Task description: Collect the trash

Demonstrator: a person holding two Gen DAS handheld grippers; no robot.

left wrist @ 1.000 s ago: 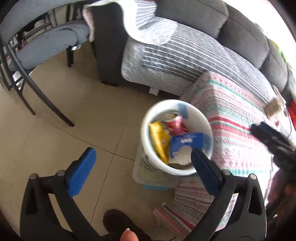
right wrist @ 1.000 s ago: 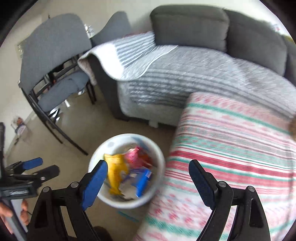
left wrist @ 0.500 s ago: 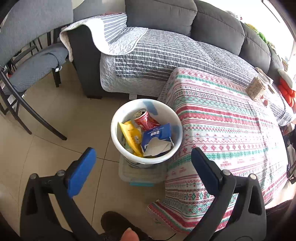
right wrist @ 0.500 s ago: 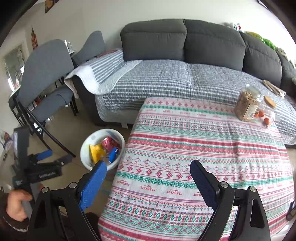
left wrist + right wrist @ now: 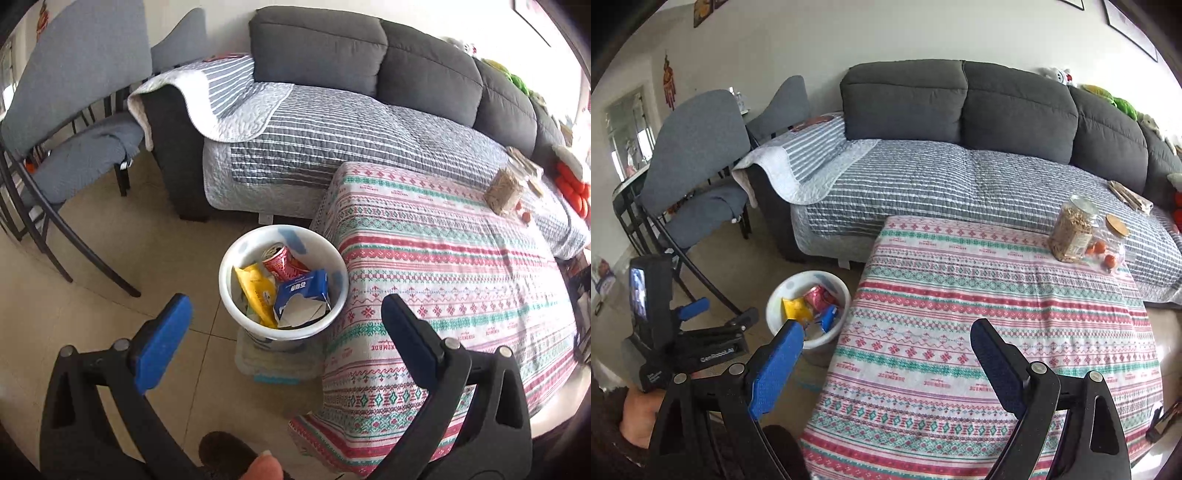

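Note:
A white bin (image 5: 236,258) stands on the floor by the table's left edge; it also shows in the right wrist view (image 5: 775,300). It holds a red can (image 5: 277,261), a yellow wrapper (image 5: 255,291) and a torn blue carton (image 5: 303,297). My left gripper (image 5: 286,314) is open and empty, held above and in front of the bin; it also shows in the right wrist view (image 5: 716,312). My right gripper (image 5: 886,341) is open and empty over the table's patterned cloth (image 5: 997,295).
A jar of grain (image 5: 1073,229), a lid and small orange fruits (image 5: 1102,253) sit at the table's far right. A grey sofa (image 5: 960,110) with a striped quilt lies behind. Grey chairs (image 5: 74,110) stand at left. A clear box (image 5: 273,363) sits under the bin.
Both grippers have pulled back and up from the bin, so it looks smaller and more of the room shows. Both stay open and empty.

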